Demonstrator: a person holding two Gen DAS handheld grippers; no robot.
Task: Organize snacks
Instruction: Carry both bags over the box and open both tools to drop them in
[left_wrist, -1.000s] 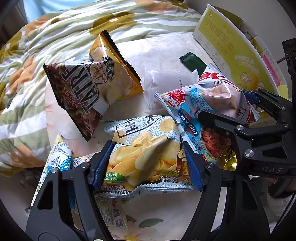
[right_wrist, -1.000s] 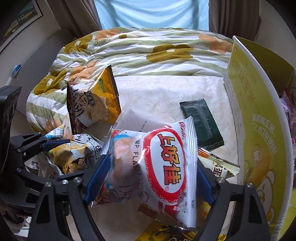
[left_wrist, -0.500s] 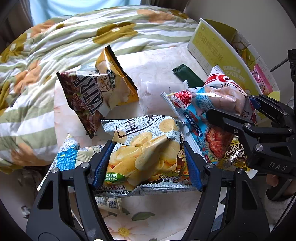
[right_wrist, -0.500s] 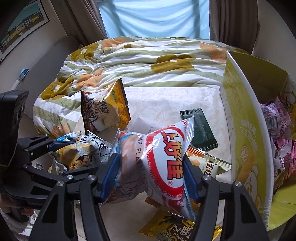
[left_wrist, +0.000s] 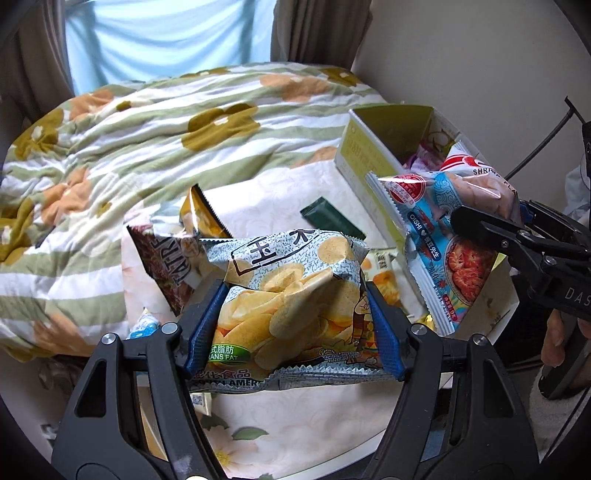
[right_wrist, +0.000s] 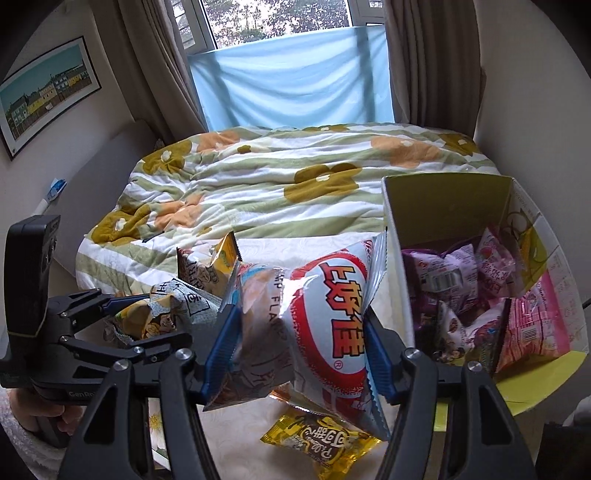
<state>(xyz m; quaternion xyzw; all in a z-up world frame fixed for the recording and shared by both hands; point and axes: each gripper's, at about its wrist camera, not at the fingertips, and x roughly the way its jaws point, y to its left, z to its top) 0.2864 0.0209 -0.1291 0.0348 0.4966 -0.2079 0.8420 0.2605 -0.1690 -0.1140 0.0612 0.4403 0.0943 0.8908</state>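
My left gripper (left_wrist: 295, 325) is shut on a grey-and-yellow potato chip bag (left_wrist: 291, 291) and holds it above the table. My right gripper (right_wrist: 297, 350) is shut on a red-and-white shrimp chip bag (right_wrist: 325, 317), lifted beside the yellow cardboard box (right_wrist: 395, 236). The right gripper (left_wrist: 517, 229) and its shrimp chip bag (left_wrist: 439, 229) show at the right of the left wrist view, in front of the box (left_wrist: 354, 162). The left gripper (right_wrist: 122, 314) with its chip bag (right_wrist: 166, 306) shows at the left of the right wrist view.
The box holds several pink and purple snack packs (right_wrist: 476, 295). On the floral table (left_wrist: 280, 424) lie a brown-and-yellow bag (left_wrist: 177, 251), a dark green packet (left_wrist: 328, 221) and a yellow candy pack (right_wrist: 325, 443). A flowered quilt (right_wrist: 295, 177) covers the bed behind.
Both grippers have risen with their bags. The right gripper and shrimp chip bag have moved toward the box, whose inside now shows.
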